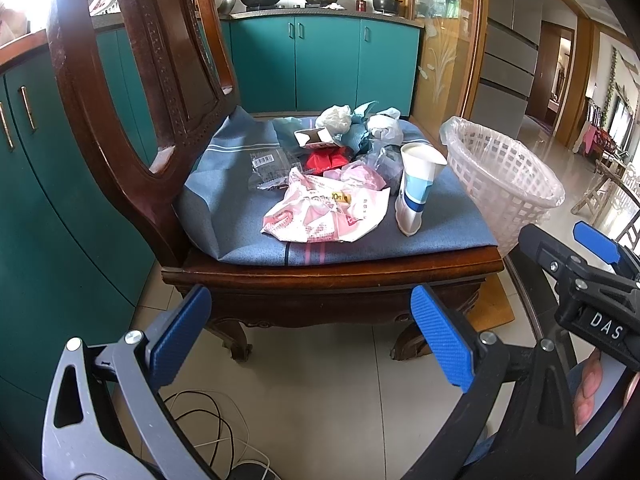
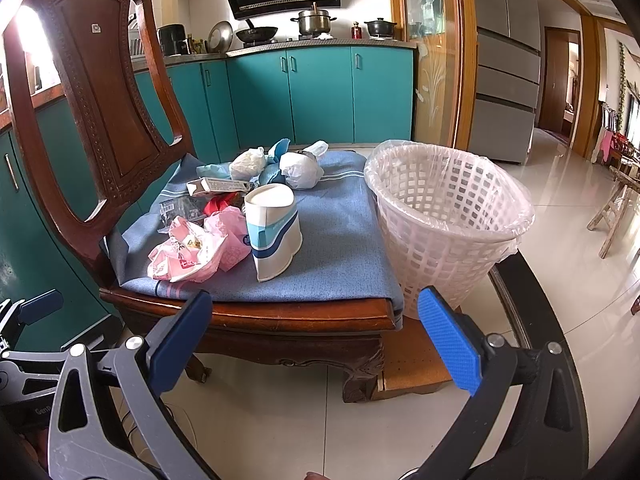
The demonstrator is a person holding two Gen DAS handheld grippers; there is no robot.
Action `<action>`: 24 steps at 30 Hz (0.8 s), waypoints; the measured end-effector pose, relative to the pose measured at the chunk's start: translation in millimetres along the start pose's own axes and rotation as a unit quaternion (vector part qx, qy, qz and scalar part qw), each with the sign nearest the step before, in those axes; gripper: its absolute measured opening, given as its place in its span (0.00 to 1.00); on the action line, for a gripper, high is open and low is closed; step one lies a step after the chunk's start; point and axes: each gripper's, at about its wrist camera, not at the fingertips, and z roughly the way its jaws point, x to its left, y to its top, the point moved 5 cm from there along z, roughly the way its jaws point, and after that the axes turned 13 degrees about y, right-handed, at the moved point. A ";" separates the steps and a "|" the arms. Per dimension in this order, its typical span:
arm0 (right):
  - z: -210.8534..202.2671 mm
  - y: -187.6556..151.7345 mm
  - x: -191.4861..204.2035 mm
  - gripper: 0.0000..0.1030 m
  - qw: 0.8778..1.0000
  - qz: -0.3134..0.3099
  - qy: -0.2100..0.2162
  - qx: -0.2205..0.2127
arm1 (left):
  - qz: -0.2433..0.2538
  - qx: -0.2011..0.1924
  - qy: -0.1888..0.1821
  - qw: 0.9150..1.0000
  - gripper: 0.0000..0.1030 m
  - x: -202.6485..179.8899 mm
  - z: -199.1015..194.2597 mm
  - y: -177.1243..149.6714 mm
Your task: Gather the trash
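Hovering short of the chair (image 1: 120, 120), the left gripper (image 1: 312, 344) is sitting released, jaws spread wide and holding nothing. From the left wrist view, the trash is all waiting on the blue cushion (image 1: 240, 240): a pink-and-white wrapper (image 1: 324, 216), a dented paper cup (image 1: 418, 188) standing just beside it, a red wrapper (image 1: 326, 160), a small opened carton (image 1: 314, 138) and white crumpled bags (image 1: 334, 117) at the back. The white lined basket (image 1: 504, 176) is standing at the chair's right edge, and its inside isn't showing. The right gripper (image 1: 596, 248) is peeking in, with "DAS" readable on its body.

Switching to the right wrist view, the right gripper (image 2: 314, 344) is also gaping empty. The basket (image 2: 448, 216) is looking empty as far as its interior shows, so I'm judging collection as not begun. The cup (image 2: 274, 232) is sitting closest. Print on the pink wrapper (image 2: 188, 256) is too blurred to read.
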 end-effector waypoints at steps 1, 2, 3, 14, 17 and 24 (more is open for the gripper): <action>0.0 -0.3 0.0 0.98 1.000 0.000 0.000 0.000 | 0.000 0.000 0.000 1.000 0.97 0.1 0.1 0.2; 0.2 -0.3 -0.1 0.98 1.000 0.000 0.000 0.000 | 0.000 0.000 -0.001 1.000 0.97 0.0 0.1 0.0; 0.1 -0.2 -0.1 0.98 1.000 0.000 0.000 0.000 | 0.000 0.000 0.000 1.000 0.97 -0.5 0.1 0.0; -25.1 17.0 15.1 0.98 0.995 -0.030 0.023 -0.089 | 0.000 -0.017 -0.008 1.000 0.97 -0.2 -4.0 4.6; -11.6 15.9 24.3 0.98 0.993 -0.062 0.037 -0.095 | -0.023 -0.056 -0.009 0.998 0.97 5.8 -8.3 5.7; 36.6 21.8 -0.4 0.98 0.999 -0.006 0.024 -0.046 | 0.004 -0.061 0.051 0.997 0.97 9.2 10.9 1.5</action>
